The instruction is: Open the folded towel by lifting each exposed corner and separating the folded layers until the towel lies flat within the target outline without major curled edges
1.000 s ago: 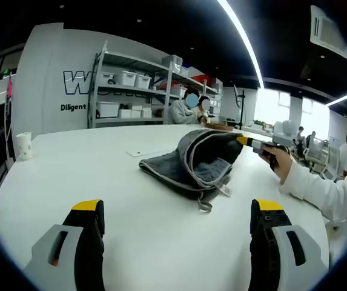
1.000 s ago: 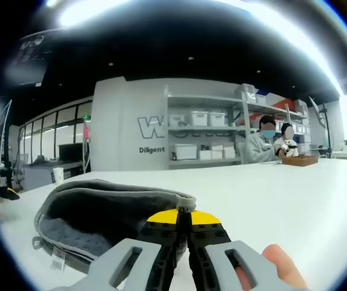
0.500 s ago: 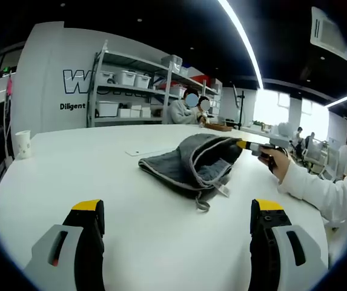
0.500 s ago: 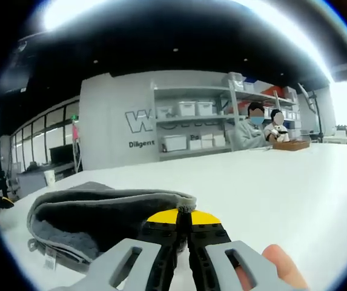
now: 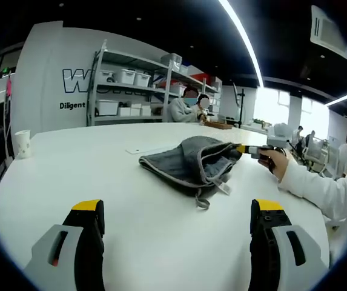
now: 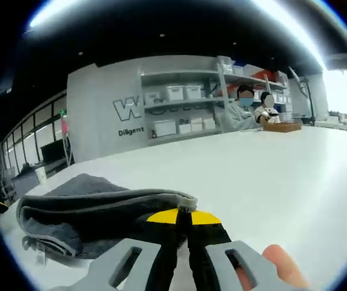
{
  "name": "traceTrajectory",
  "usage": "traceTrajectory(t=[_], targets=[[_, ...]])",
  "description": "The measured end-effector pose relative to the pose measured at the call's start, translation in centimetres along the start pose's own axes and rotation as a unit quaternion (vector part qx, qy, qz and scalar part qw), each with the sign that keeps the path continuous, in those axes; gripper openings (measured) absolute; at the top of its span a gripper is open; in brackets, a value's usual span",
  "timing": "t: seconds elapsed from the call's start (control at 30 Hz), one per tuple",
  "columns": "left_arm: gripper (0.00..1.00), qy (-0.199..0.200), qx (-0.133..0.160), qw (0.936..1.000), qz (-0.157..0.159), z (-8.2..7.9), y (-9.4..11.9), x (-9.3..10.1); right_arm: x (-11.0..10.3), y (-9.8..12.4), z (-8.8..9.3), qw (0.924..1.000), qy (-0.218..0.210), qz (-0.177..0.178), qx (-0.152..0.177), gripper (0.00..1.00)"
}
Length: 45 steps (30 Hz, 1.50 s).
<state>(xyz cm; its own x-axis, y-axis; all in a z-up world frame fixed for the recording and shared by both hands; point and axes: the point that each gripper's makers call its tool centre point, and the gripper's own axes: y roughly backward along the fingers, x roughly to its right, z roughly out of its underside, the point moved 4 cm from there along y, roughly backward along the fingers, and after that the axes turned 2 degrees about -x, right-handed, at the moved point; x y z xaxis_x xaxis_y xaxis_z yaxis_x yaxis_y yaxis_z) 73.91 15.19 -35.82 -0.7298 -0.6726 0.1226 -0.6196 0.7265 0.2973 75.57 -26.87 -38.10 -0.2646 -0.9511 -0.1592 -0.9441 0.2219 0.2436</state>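
My right claw pinches a corner of the grey towel, which lies folded on the white table; my left claw hangs apart, jaws spread, near the table's edge

A lab or workshop space: a white table, metal shelving stacked with white bins, a wall logo, ceiling light strips, and people seated working in the background.
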Motion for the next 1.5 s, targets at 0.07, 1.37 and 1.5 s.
traceTrajectory(t=[0.07,1.37,1.5], targets=[[1.0,0.001,-0.001,1.0,-0.001,0.1,0.0,0.0,0.3,0.0,0.2,1.0,-0.001,0.005,-0.007,0.0],[1.0,0.011,0.0,0.9999,-0.005,0.2,0.2,-0.3,2.8,-1.0,2.3,0.9978,0.023,0.033,-0.054,0.0],[1.0,0.009,-0.001,1.0,-0.004,0.2,0.1,-0.2,2.5,-0.8,2.2,0.9961,0.054,0.041,-0.057,0.0]])
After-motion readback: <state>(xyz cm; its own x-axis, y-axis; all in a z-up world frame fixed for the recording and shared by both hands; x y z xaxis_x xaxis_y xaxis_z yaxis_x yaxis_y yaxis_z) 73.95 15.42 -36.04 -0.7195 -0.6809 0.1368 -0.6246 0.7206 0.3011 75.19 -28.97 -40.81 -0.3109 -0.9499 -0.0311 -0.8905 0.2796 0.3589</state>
